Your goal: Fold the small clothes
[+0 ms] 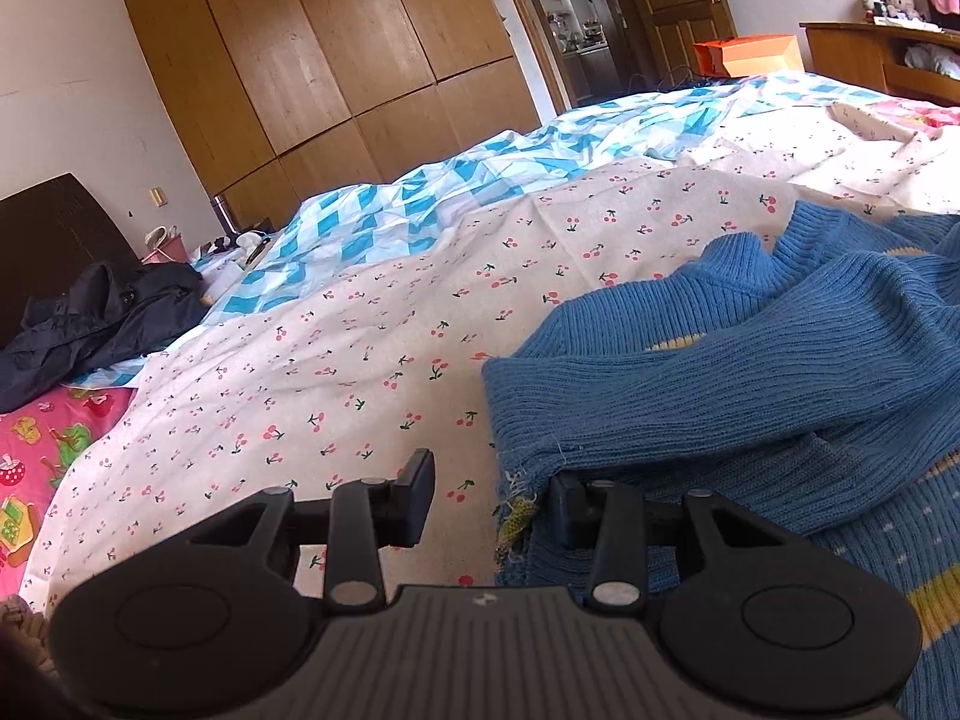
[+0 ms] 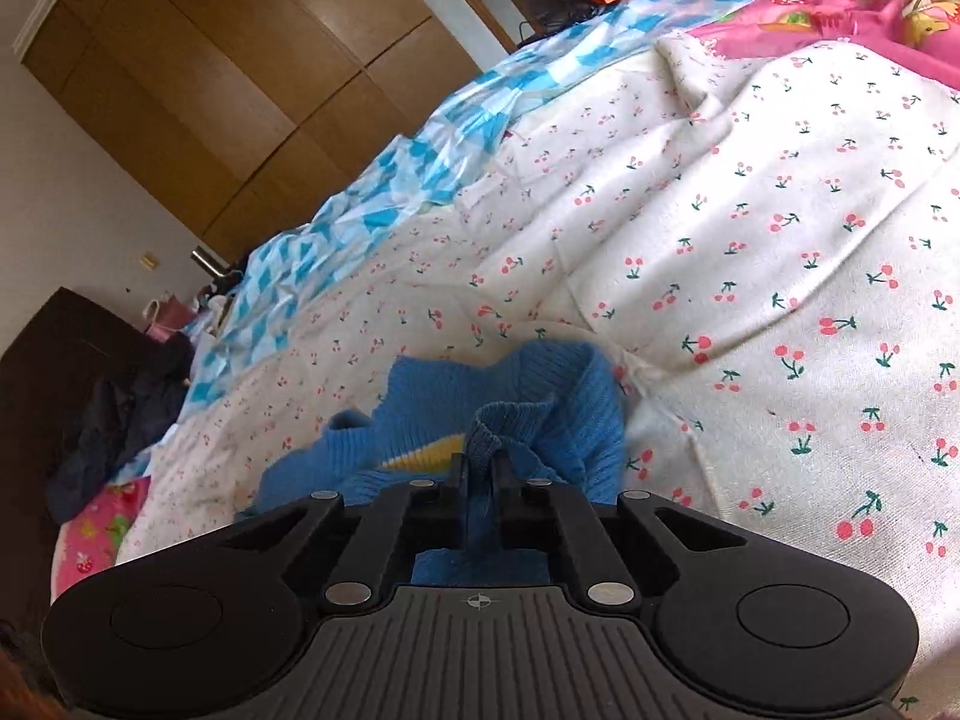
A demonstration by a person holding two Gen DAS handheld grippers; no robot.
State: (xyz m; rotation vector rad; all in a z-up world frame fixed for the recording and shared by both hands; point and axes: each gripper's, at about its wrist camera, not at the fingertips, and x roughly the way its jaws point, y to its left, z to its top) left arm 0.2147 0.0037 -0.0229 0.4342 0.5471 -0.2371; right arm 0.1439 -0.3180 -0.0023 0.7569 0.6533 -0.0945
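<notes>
Pinching a bunched fold of the blue sweater (image 2: 480, 420) on the bed (image 2: 750, 240), our right gripper (image 2: 478, 468) is nearly closed, while our left gripper (image 1: 489, 495) stands parted, seemingly touching its hem.

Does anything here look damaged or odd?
Yes. The blue sweater's hem is frayed, loose threads hanging beside the left gripper. The right gripper has pinched the knit into a bunch.
</notes>
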